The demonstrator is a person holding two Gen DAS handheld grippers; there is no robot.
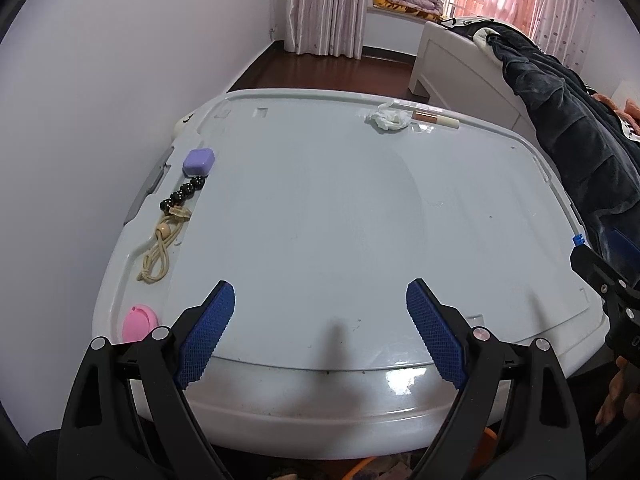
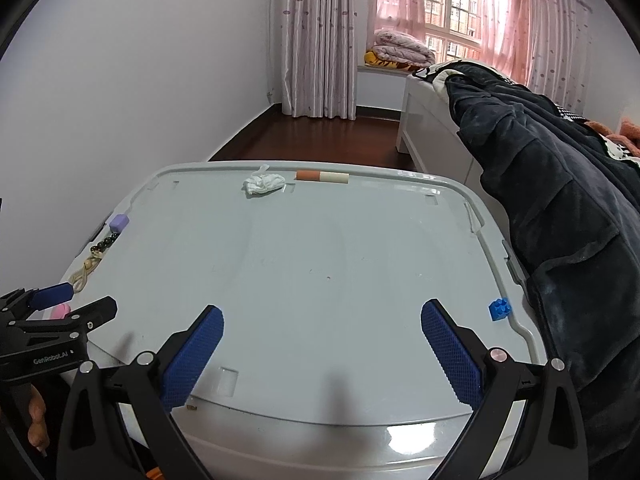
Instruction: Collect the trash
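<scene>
Left wrist view: the left tongs [image 1: 320,320] stood wide open and empty above the near edge of a pale grey bin lid serving as the worktop [image 1: 320,208]. A crumpled tissue [image 1: 389,119] lay at the far edge, touching one end of a copper-and-cream tube [image 1: 436,119]. Along the left rim, from far to near, lay a purple case [image 1: 199,161], black beads [image 1: 183,194], a beige cord [image 1: 159,254] and a pink disc [image 1: 138,322]. A dark garment [image 1: 568,132] hung at the right, over a bed.

Right wrist view: the right tongs [image 2: 322,342] were likewise spread wide, holding nothing, over the near part of the lid. The tissue [image 2: 263,183] sat at the far edge, just left of the tube [image 2: 322,177]. A blue brick [image 2: 499,309] rested near the right rim. The left tongs [image 2: 72,304] appeared at lower left, near the pink disc [image 2: 60,311].
</scene>
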